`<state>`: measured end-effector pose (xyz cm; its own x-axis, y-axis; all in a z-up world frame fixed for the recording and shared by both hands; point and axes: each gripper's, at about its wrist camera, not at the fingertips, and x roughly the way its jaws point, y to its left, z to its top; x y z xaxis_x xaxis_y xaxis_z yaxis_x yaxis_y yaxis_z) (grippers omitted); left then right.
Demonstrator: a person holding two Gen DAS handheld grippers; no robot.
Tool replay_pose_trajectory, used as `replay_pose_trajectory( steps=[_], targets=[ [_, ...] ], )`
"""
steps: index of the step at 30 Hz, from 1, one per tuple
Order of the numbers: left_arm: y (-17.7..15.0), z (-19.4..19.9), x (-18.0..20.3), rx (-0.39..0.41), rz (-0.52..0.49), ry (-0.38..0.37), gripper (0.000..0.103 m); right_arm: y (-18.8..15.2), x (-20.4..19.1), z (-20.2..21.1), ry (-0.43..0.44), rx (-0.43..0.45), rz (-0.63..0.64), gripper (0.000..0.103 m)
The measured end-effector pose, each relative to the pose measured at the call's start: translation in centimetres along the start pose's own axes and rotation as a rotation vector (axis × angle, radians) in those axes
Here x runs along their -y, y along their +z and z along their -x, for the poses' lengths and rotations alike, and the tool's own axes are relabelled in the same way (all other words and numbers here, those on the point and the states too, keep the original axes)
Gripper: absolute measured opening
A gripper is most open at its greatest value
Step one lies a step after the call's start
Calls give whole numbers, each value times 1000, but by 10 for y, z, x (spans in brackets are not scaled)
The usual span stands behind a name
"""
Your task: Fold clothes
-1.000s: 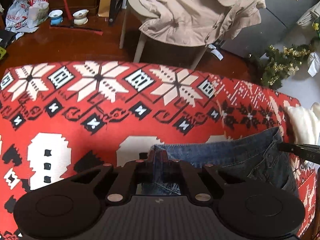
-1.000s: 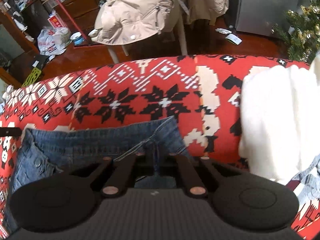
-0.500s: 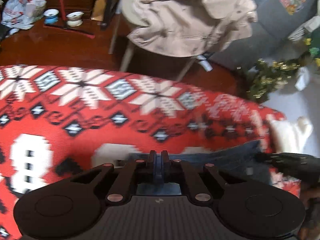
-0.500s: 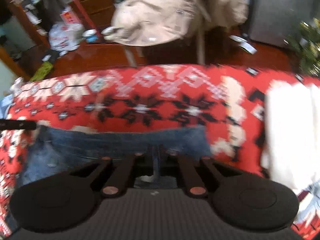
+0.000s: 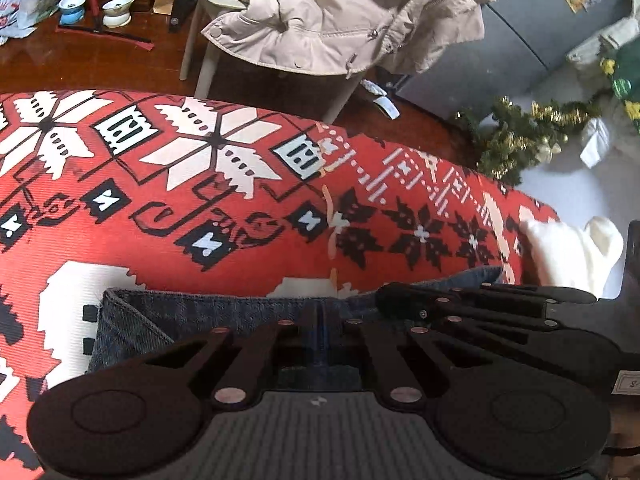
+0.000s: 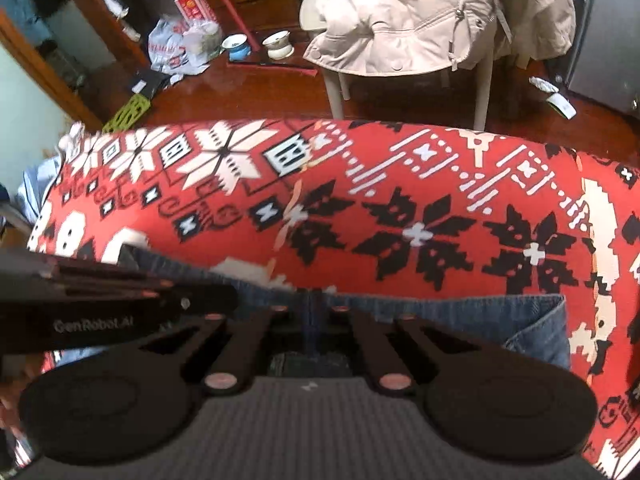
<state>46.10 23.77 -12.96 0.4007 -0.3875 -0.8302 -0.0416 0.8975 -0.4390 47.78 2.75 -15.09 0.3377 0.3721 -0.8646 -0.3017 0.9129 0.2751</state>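
Cloth (image 5: 248,216): red, with white and black snowflake figures, covering the table. More of its right end shows in the left view than a second ago, and more of its left end in the right view.

Coat (image 5: 344,12): beige, heaped on a pale chair (image 5: 208,52) beyond the table's far edge; place unchanged.

Jeans (image 5: 168,320): blue denim, at the near edge of the cloth, directly under both grippers. The visible top edge runs left to right across both views, so the long axis lies along the table's near side; left end at the white patch in the left view, right end a folded corner (image 6: 536,320) in the right view. A second ago the denim spread wider and was rumpled; now it is a narrower, straighter band.

White item (image 5: 568,252): soft, at the cloth's right end, beside the jeans' right end.

Left gripper (image 5: 318,316): tilted steeply down; jaws closed, a seam of denim pinched between them.

Right gripper (image 6: 313,304): tilted steeply down; jaws fully closed on a denim seam, having just been closing. The two grippers now stand side by side, nearly touching; a second ago only a tip of each showed in the other's view.
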Motion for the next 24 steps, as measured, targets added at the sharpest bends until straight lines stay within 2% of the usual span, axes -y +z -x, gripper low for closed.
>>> replay_pose_trajectory(
  steps=[6,10,13,16,19,24],
  targets=[
    [3,18,7,28,-13,-4,4,6,15,22,-3,57,-68,4],
    [-18,39,27,28,-44,-13,5,-11,33,58,-19,73,-100,4],
    [-45,49,40,25,-52,-12,5,-39,39,88,-54,68,-80,5],
    [-72,45,51,-10,-61,8,5,-69,43,108,-99,56,-67,9],
    [-97,37,60,-53,-72,18,5,-97,60,121,-161,44,-111,9],
    [-115,27,75,-36,-76,-24,8,-133,95,138,-215,41,-197,11]
  ],
)
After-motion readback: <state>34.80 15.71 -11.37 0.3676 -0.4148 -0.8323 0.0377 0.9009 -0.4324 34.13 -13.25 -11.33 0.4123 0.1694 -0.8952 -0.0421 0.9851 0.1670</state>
